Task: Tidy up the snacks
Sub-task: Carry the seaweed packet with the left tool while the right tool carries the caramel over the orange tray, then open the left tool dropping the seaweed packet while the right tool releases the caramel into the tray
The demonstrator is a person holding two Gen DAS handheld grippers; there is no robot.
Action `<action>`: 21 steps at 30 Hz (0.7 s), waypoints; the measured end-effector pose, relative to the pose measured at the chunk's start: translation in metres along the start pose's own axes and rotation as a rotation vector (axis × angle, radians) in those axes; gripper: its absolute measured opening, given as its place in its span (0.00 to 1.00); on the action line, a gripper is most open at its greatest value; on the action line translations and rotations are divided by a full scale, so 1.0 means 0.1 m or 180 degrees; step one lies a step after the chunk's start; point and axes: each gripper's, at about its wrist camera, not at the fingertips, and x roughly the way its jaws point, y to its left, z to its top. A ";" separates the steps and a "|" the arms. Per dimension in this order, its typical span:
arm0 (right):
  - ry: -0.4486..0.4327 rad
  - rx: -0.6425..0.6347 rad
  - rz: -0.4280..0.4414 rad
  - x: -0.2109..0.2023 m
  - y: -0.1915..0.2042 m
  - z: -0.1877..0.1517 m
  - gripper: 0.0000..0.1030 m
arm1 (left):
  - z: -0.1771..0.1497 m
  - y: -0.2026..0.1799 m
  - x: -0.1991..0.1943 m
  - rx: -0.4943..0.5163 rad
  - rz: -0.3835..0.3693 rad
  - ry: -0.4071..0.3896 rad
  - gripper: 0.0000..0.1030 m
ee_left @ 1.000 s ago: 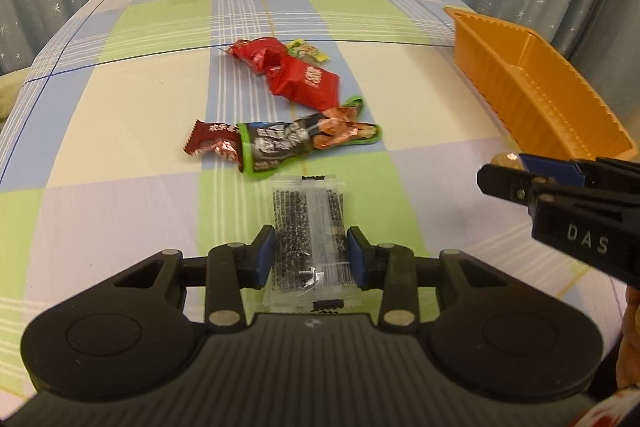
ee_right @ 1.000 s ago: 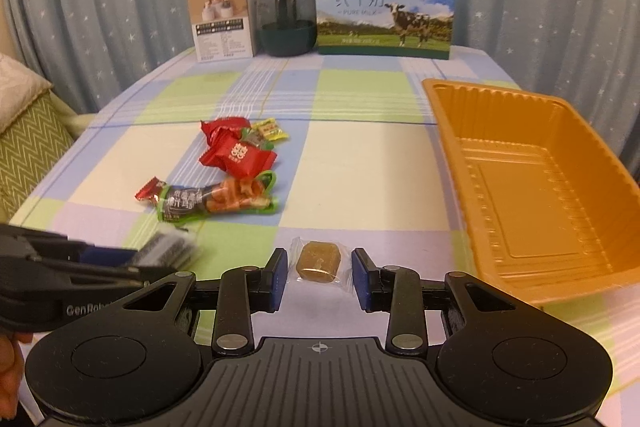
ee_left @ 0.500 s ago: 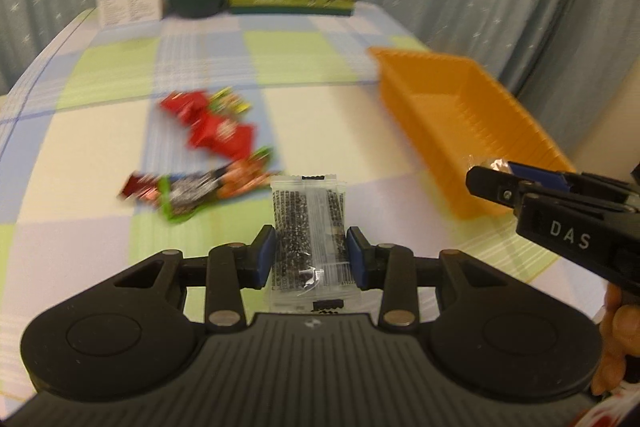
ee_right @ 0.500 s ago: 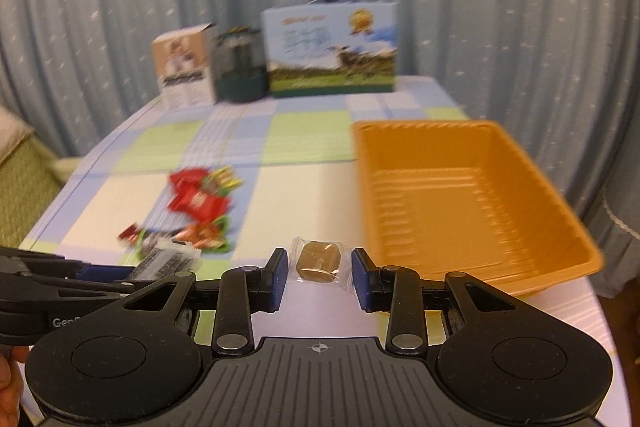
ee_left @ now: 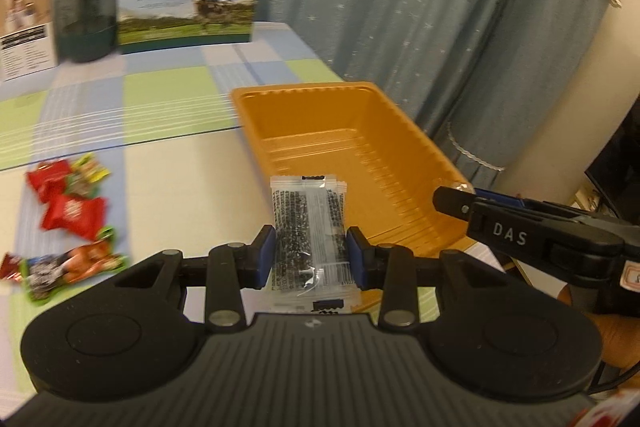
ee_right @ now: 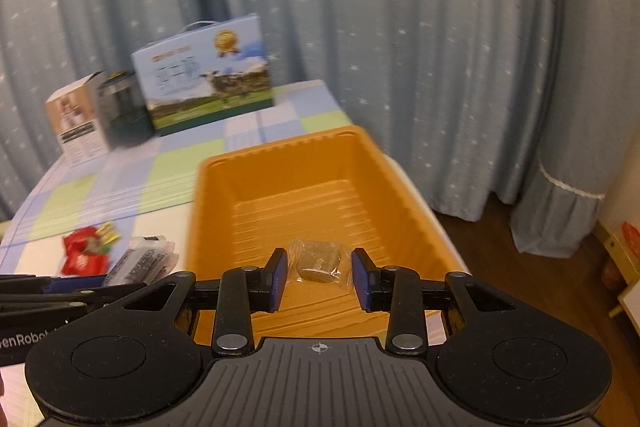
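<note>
Through my left wrist camera I count one orange ribbed plastic tray (ee_left: 360, 147) and a blurred cluster of about five loose wrapped snacks (ee_left: 68, 223) on the checked tablecloth (ee_left: 168, 99). My left gripper (ee_left: 310, 257) pinches one clear packet of black seeds (ee_left: 308, 227) near the tray's front corner. This view also shows the right gripper's (ee_left: 452, 197) side

Through my right wrist camera, the right gripper (ee_right: 319, 277) pinches one clear-wrapped brown candy (ee_right: 318, 261) over the tray (ee_right: 296, 183). Only two or three loose snacks (ee_right: 88, 247) show here, while one milk carton box (ee_right: 204, 83) stands at the far edge
</note>
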 end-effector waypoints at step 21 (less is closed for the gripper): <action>0.0058 0.0210 -0.0019 0.12 -0.19 0.06 0.34 | 0.05 -0.04 0.17 0.0138 0.0007 -0.0022 0.39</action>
